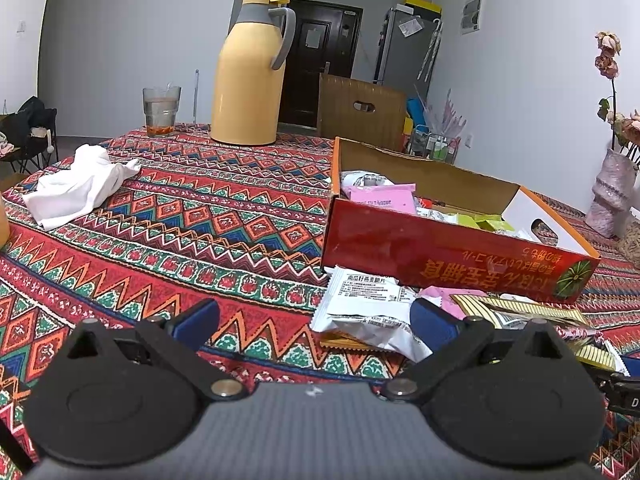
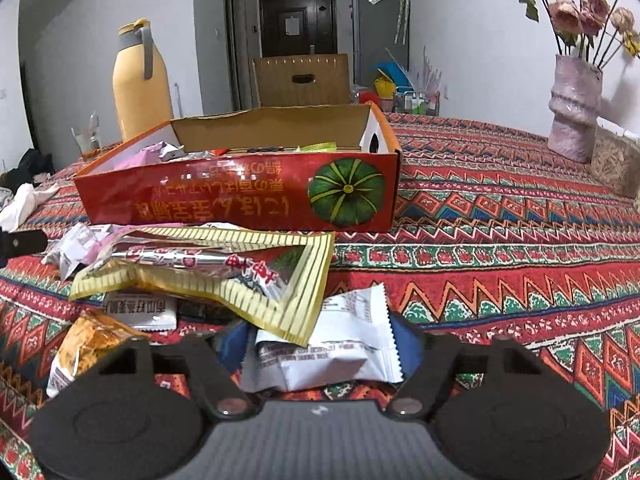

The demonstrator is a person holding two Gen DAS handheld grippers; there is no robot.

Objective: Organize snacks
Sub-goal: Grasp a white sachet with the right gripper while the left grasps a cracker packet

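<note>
Left gripper (image 1: 316, 322): jaws spread wide above the patterned tablecloth (image 1: 180, 216), nothing between its blue pads (image 1: 198, 320); its right pad sits just beside a white snack packet (image 1: 360, 300).
Right gripper (image 2: 320, 344): the white sachet (image 2: 340, 344) lies between its 2 blue pads (image 2: 404, 344); the pads look to be against the sachet's sides, so it reads as gripping the sachet, though the left pad is partly hidden behind the wrappers.
Snack pile: loose packets lie on the cloth in front of the red carton, touching and overlapping one another.
Striped bag (image 2: 224, 272): large yellow-striped wrapper, crumpled, lying over the other packets and overlapping the top edge of the white sachet.
Orange packet (image 2: 84, 344): at the left edge of the pile, just beside the right gripper's left arm.
Red carton (image 2: 240, 196): open-topped box with a green pumpkin printed on its near side, print upside down; it stands on the cloth just behind the pile.
Carton contents: pink (image 1: 384, 196), silver and green packets lie inside, low against the walls.
Yellow thermos jug (image 1: 250, 76): upright, at the far side of the table.
Glass (image 1: 160, 110): left of the jug, liquid inside.
White cloth (image 1: 76, 184): crumpled, well apart from the carton.
Pink vase (image 2: 574, 108): with dried flowers, at the far right.
</note>
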